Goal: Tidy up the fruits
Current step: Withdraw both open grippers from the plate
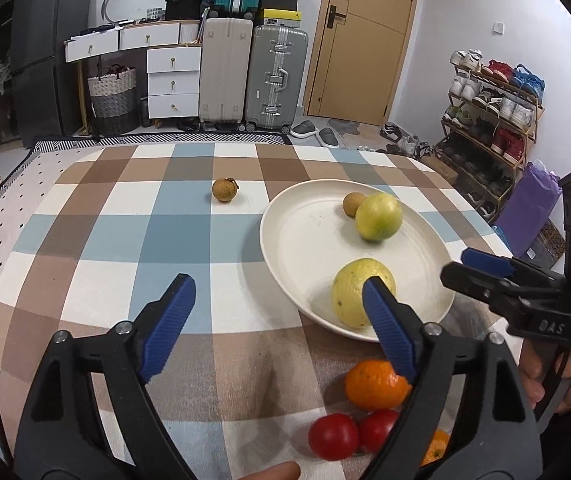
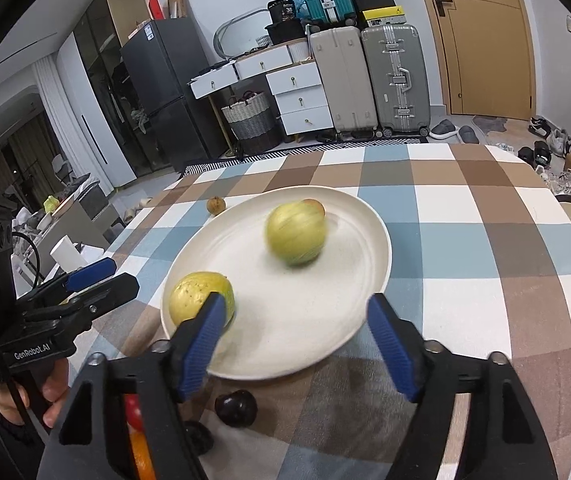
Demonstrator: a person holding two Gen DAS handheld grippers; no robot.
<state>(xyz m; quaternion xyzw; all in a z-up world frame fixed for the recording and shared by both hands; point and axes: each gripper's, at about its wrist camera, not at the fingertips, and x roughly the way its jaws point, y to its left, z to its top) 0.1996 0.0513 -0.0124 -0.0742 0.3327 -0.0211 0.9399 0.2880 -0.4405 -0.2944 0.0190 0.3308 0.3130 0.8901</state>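
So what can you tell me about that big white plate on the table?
The white plate is round, wide and shallow with a low raised rim, matte cream-white, ceramic or plastic by its look. It lies flat on the checked tablecloth. On it rest a yellow fruit near the front rim, a green fruit, blurred in the right wrist view, and a small brown fruit touching the green one. Neither gripper touches the plate.

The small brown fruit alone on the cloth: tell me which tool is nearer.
Left. The left tool stands open with the small brown fruit ahead of it across bare cloth. The right tool is open over the plate, which lies between it and the fruit.
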